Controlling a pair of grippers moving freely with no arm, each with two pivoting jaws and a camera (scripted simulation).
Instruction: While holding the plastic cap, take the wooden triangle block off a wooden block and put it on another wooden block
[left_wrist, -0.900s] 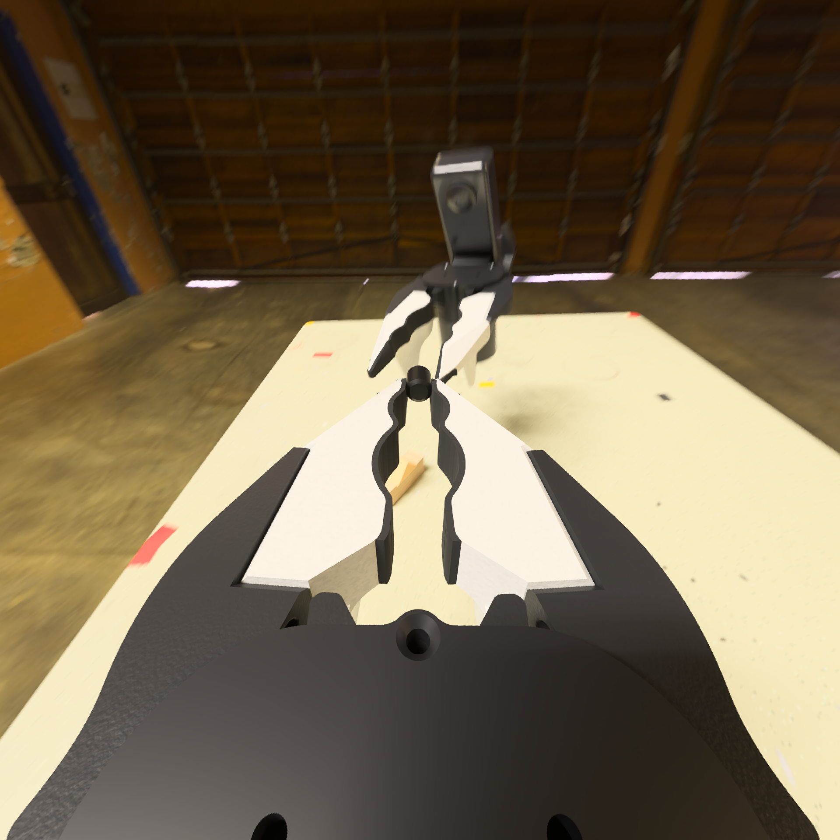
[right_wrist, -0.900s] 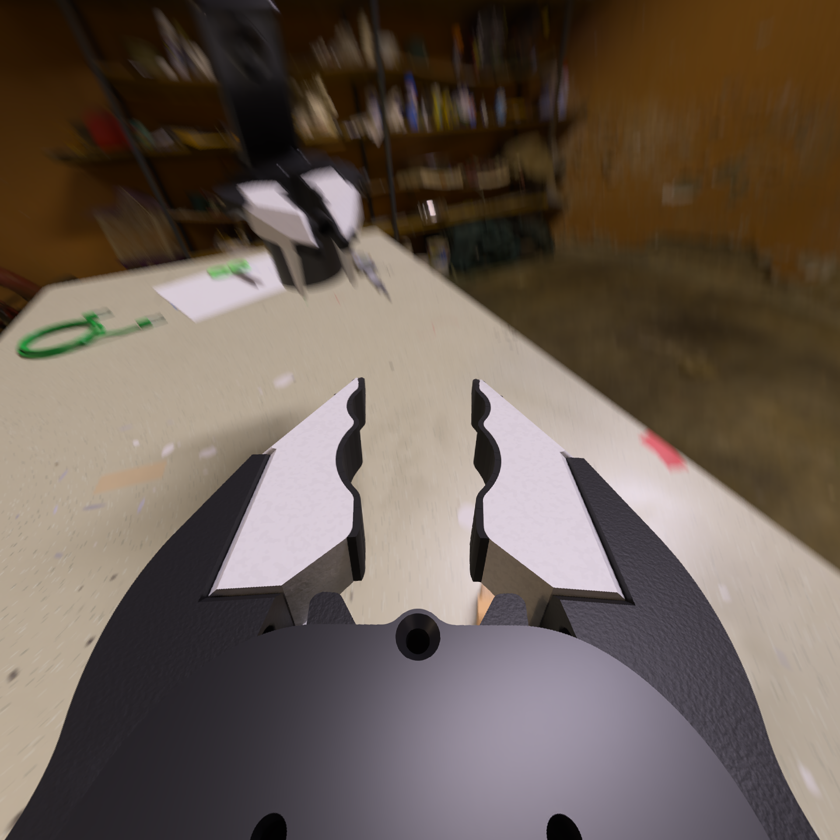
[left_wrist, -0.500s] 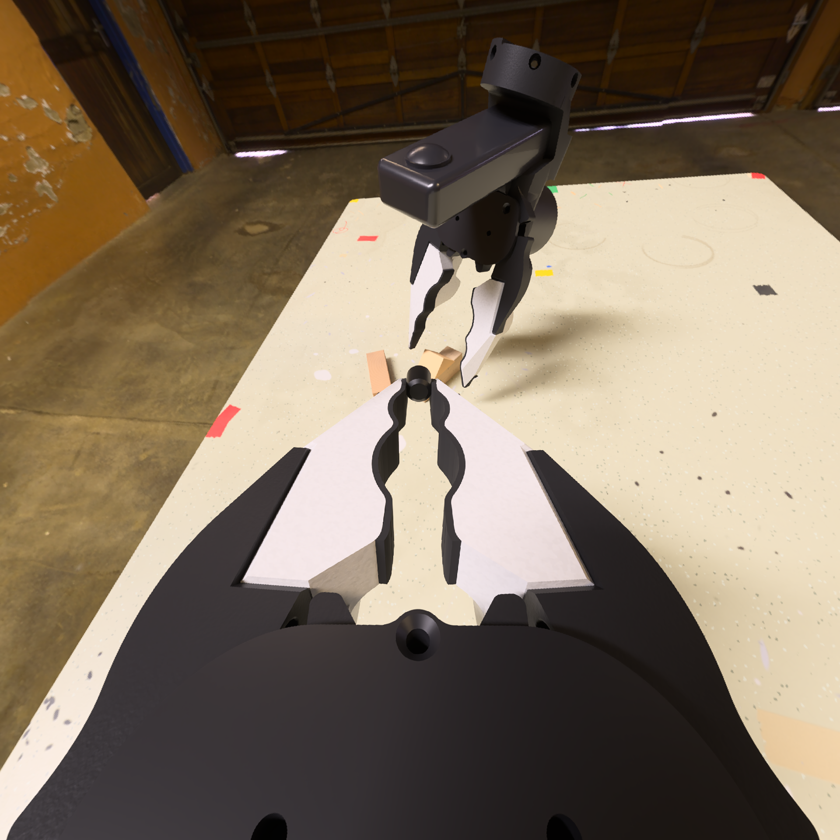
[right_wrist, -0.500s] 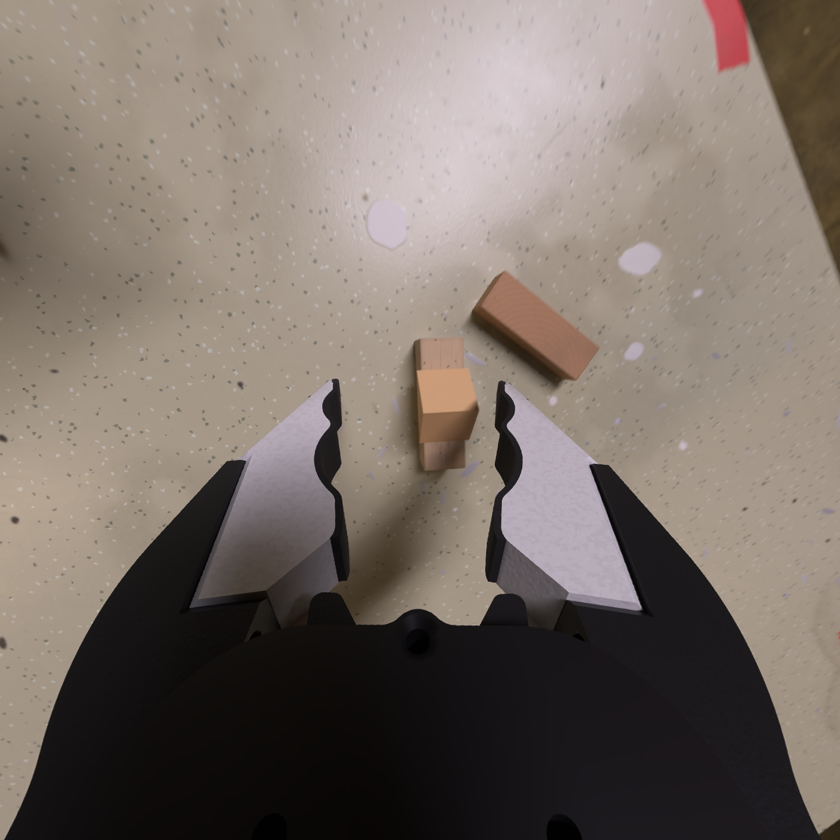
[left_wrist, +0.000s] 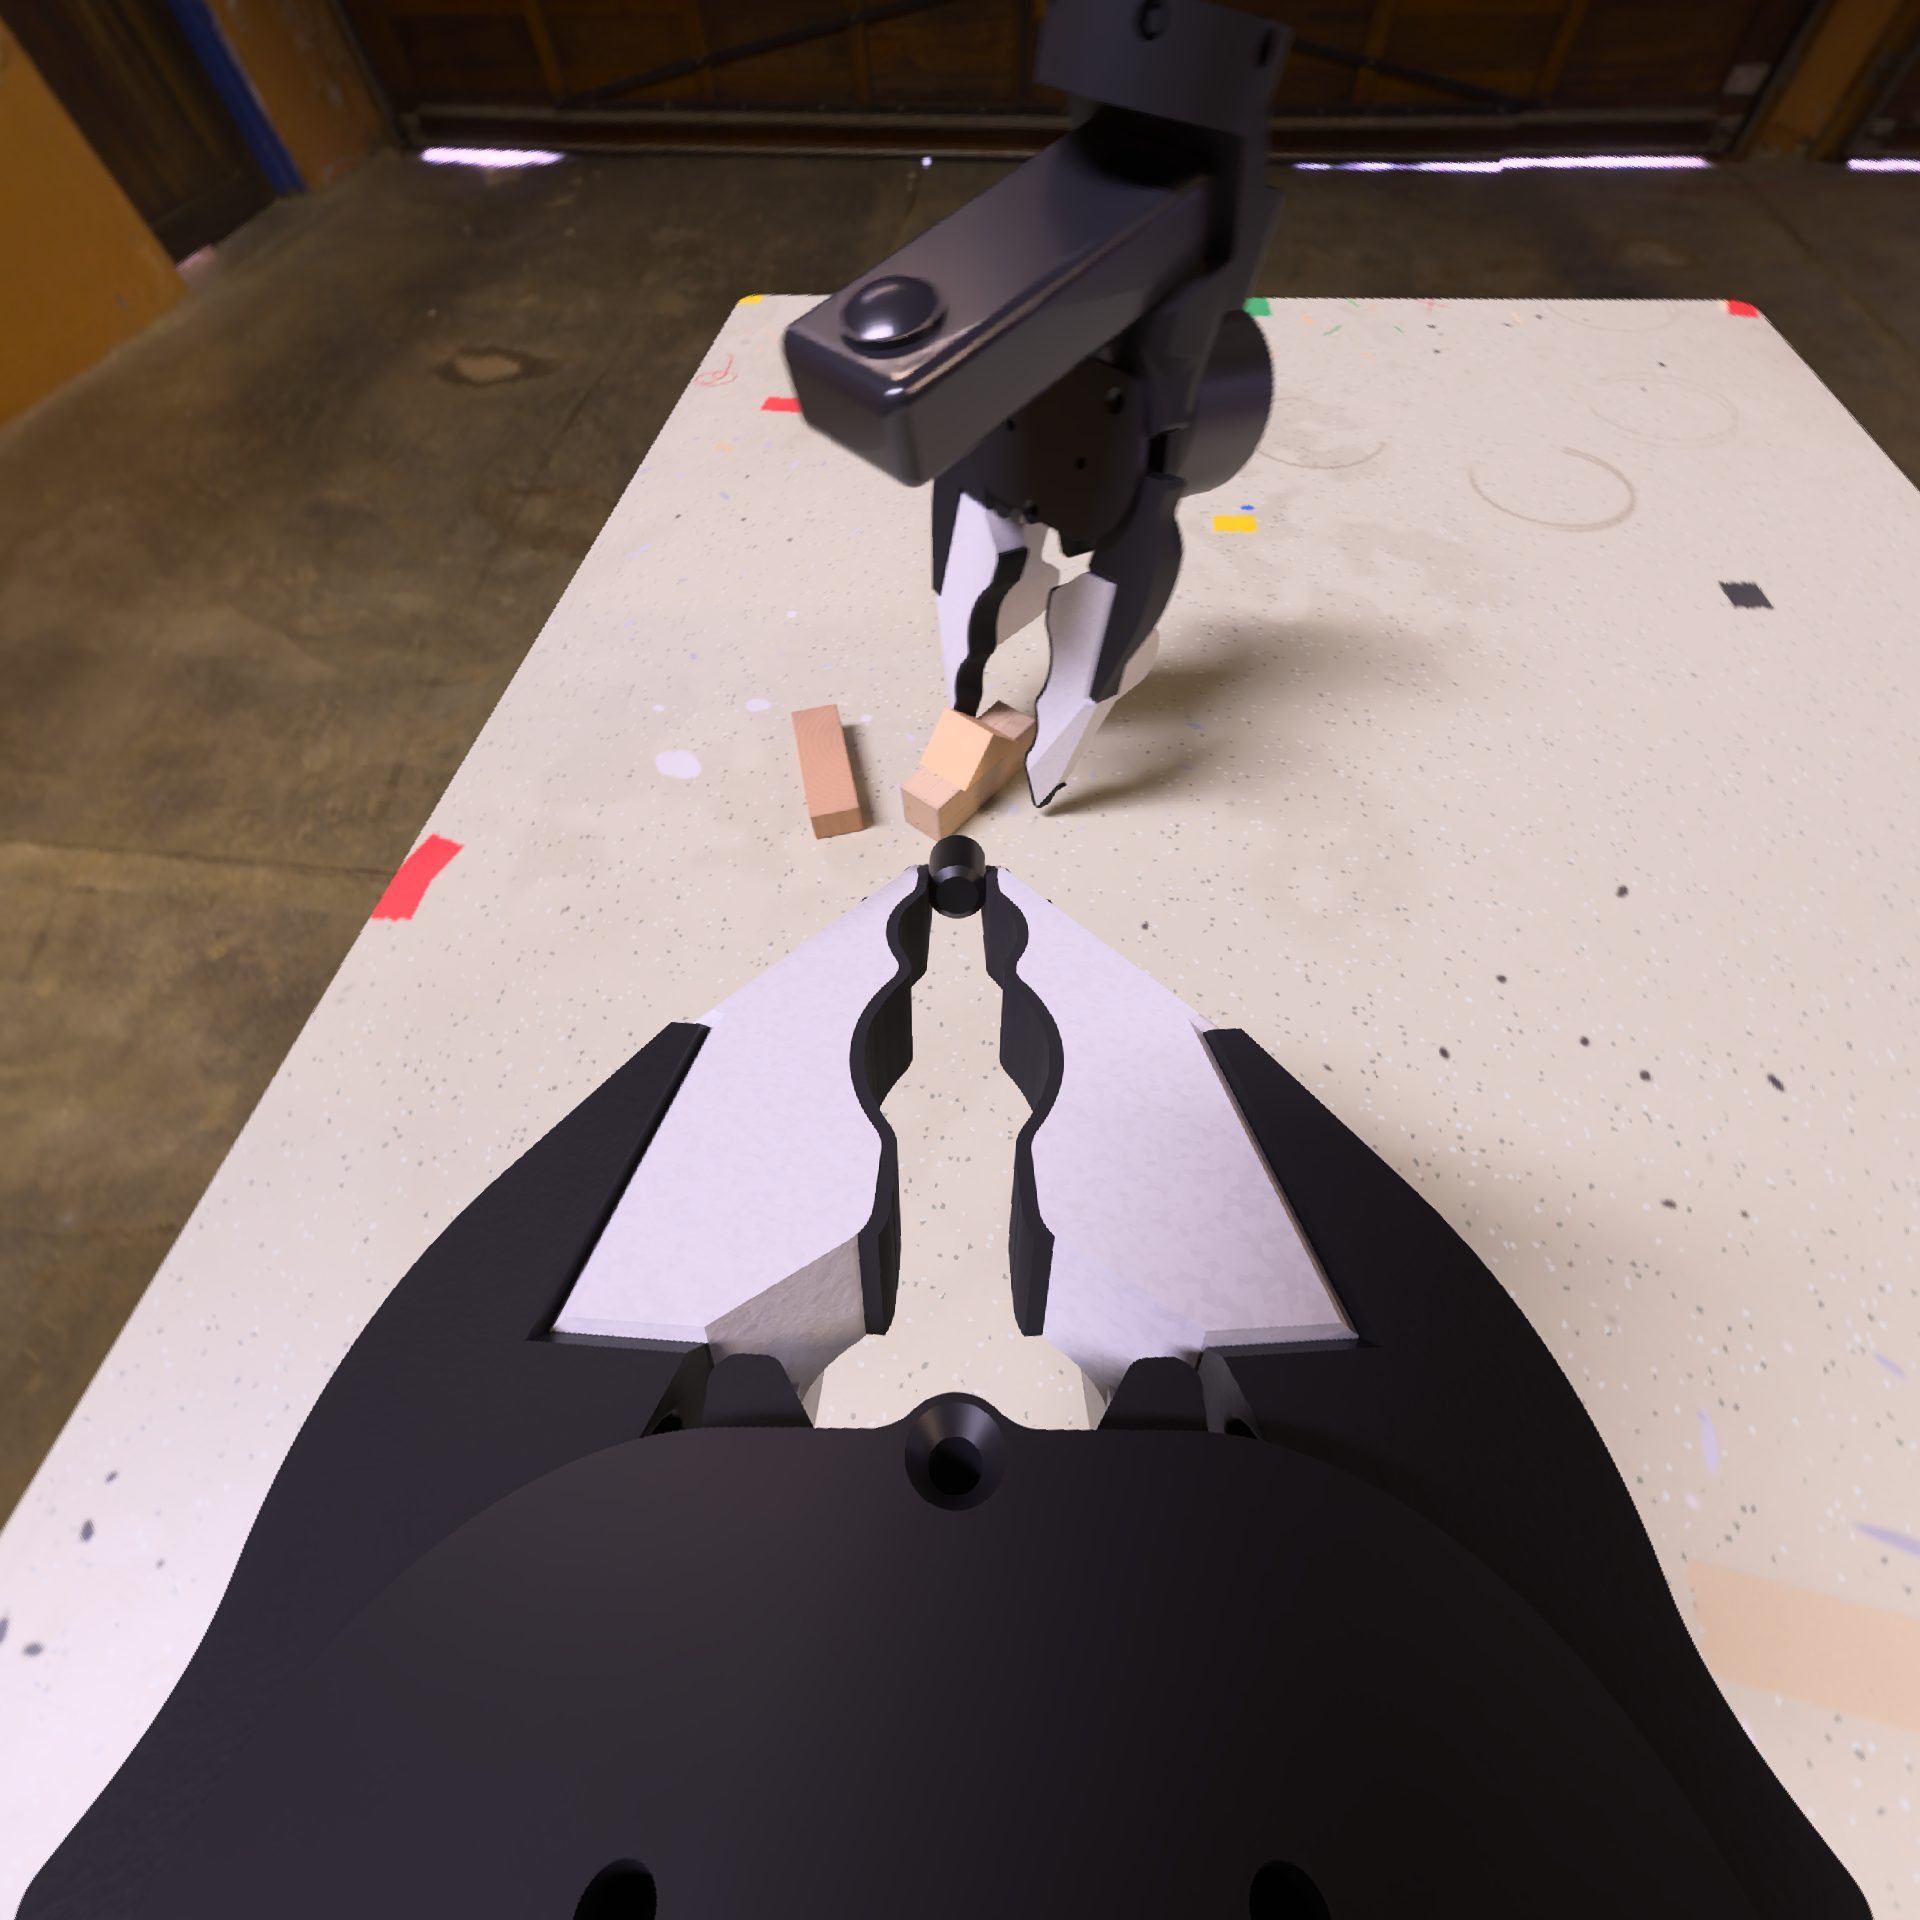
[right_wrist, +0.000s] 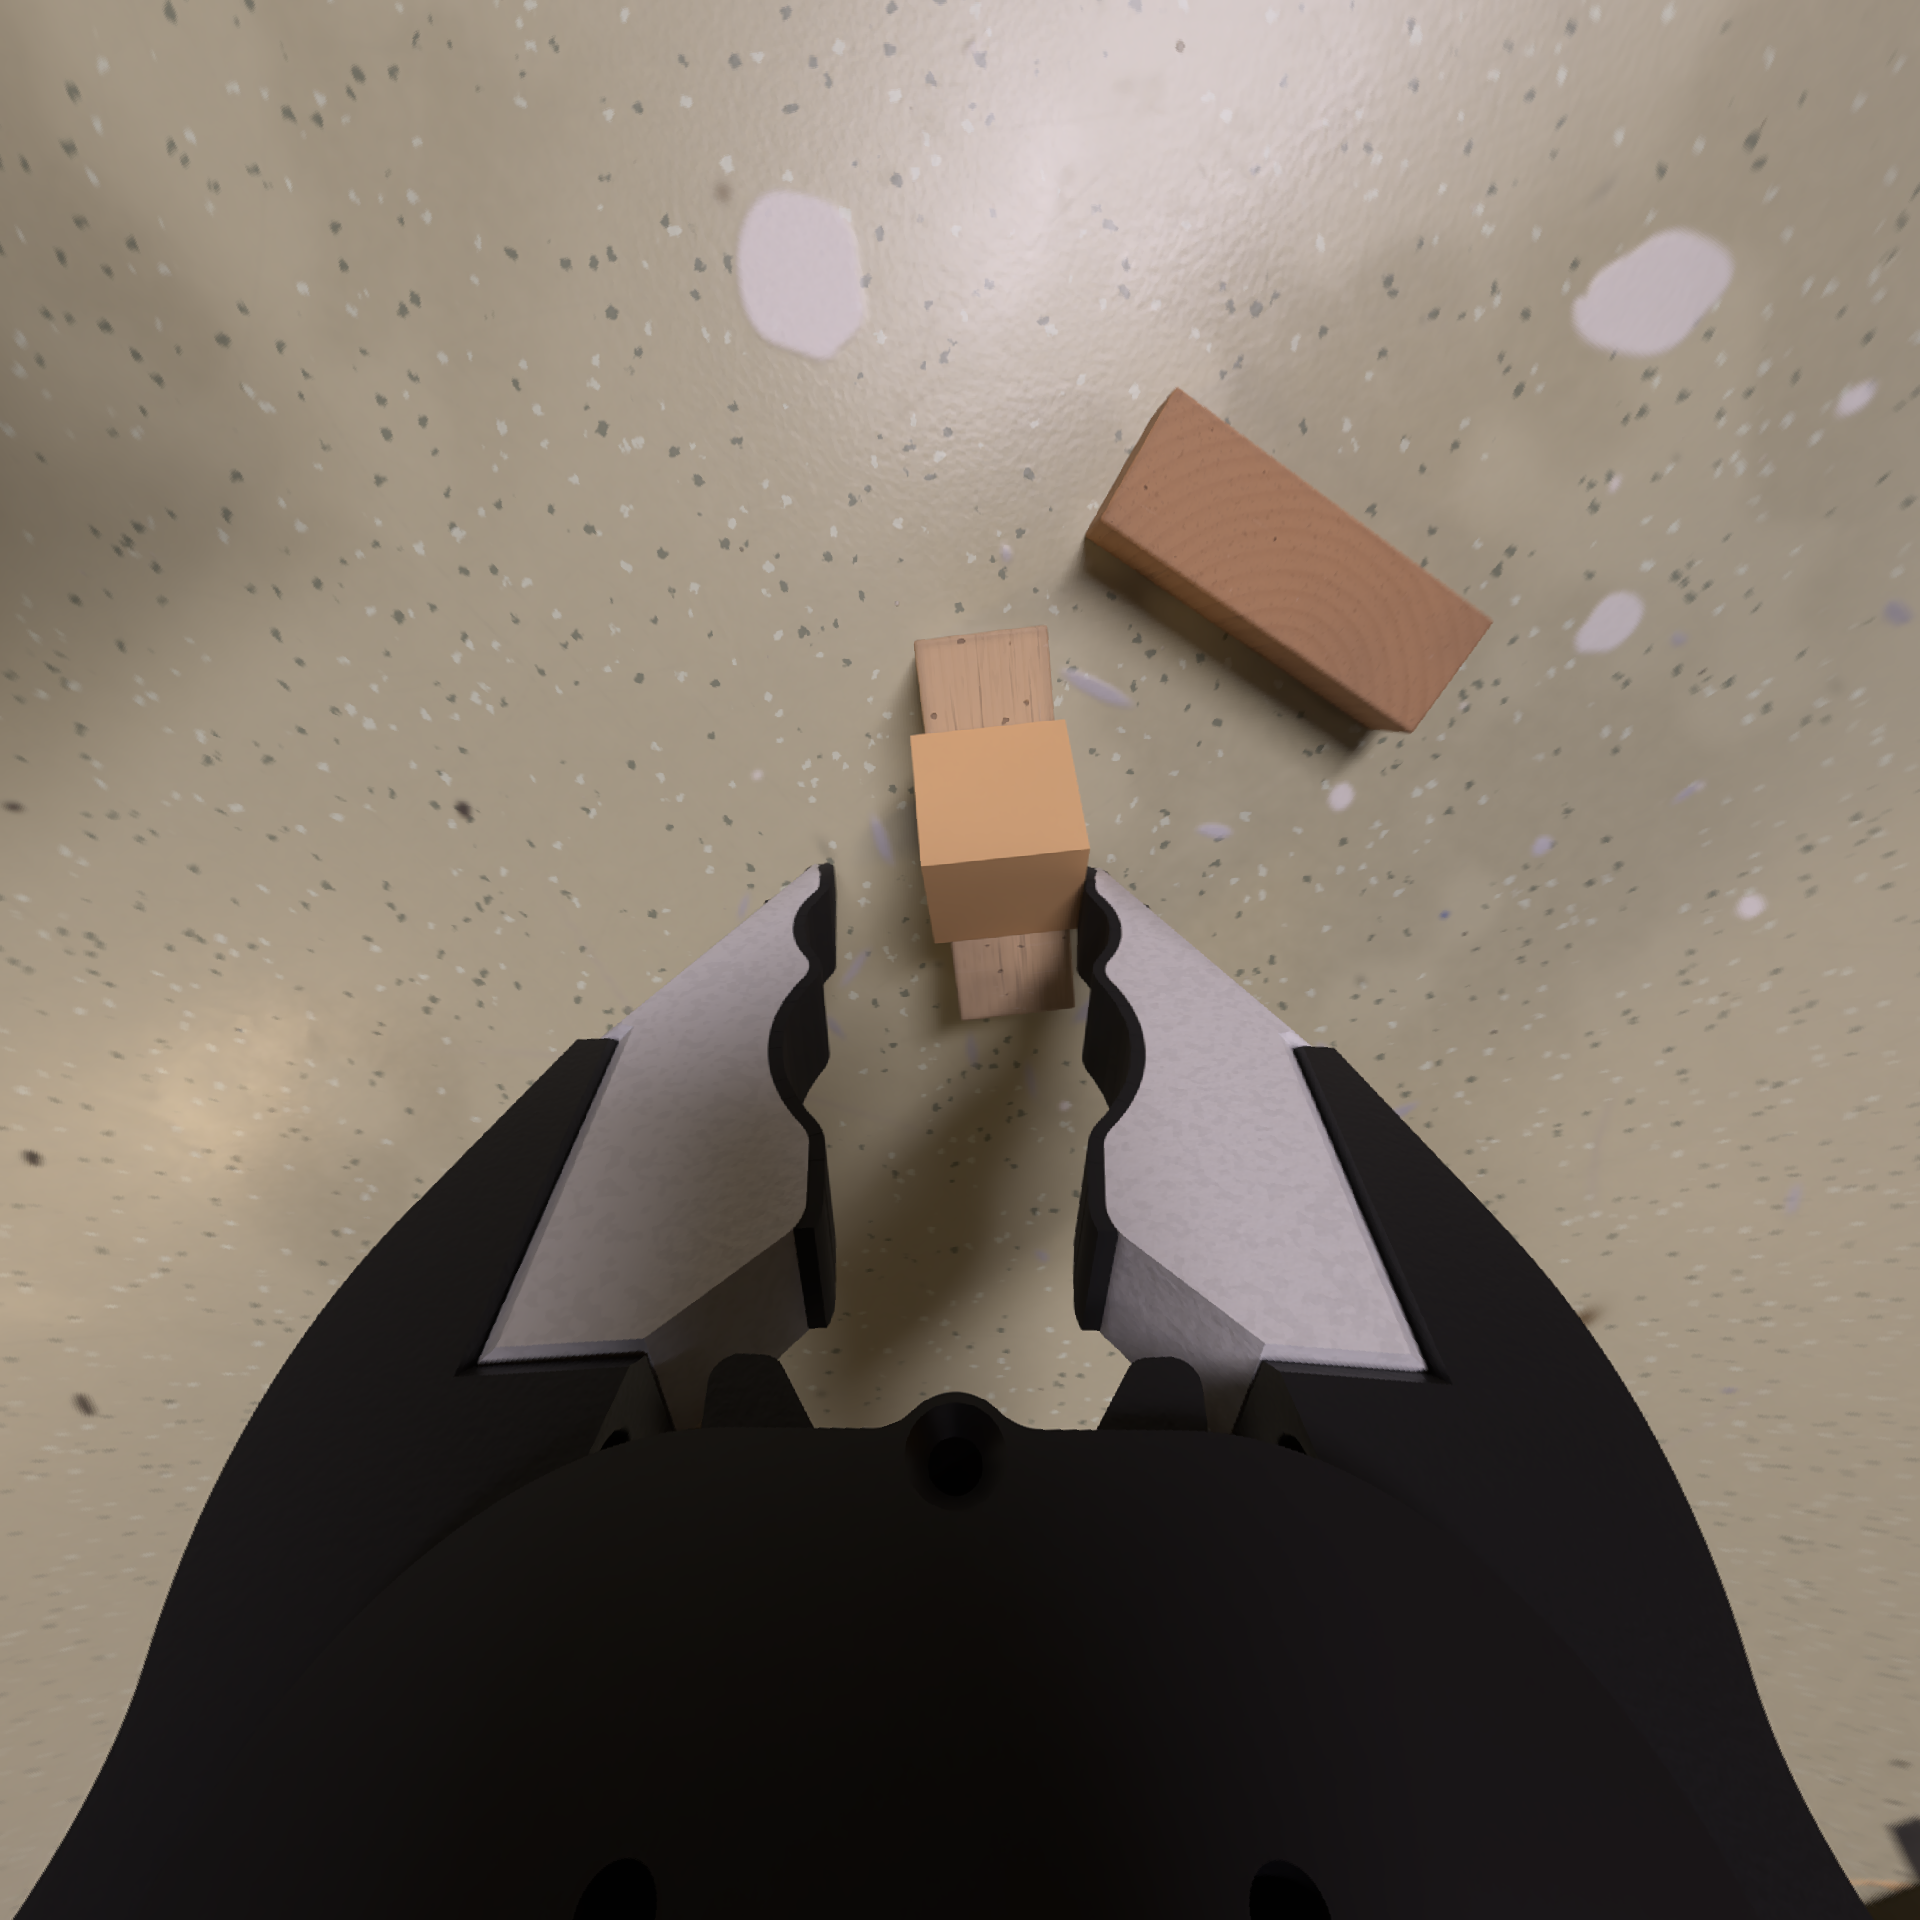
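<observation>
My left gripper is shut on a small black plastic cap and holds it above the table, just short of the blocks. The orange-tan wooden triangle block lies across a pale wooden block. My right gripper is open and points down, with a fingertip on each side of the triangle block's near end. In the left wrist view the right gripper stands over the triangle block. A browner wooden block lies flat nearby; it also shows in the left wrist view.
The speckled cream table has its left edge close to the blocks, marked by red tape. Small yellow and black tape marks lie farther back. Concrete floor lies beyond the edges.
The right gripper tipped from level to pointing down, came lower, and its open fingers now flank the triangle block. The left gripper kept the cap and tilted down toward the blocks.
</observation>
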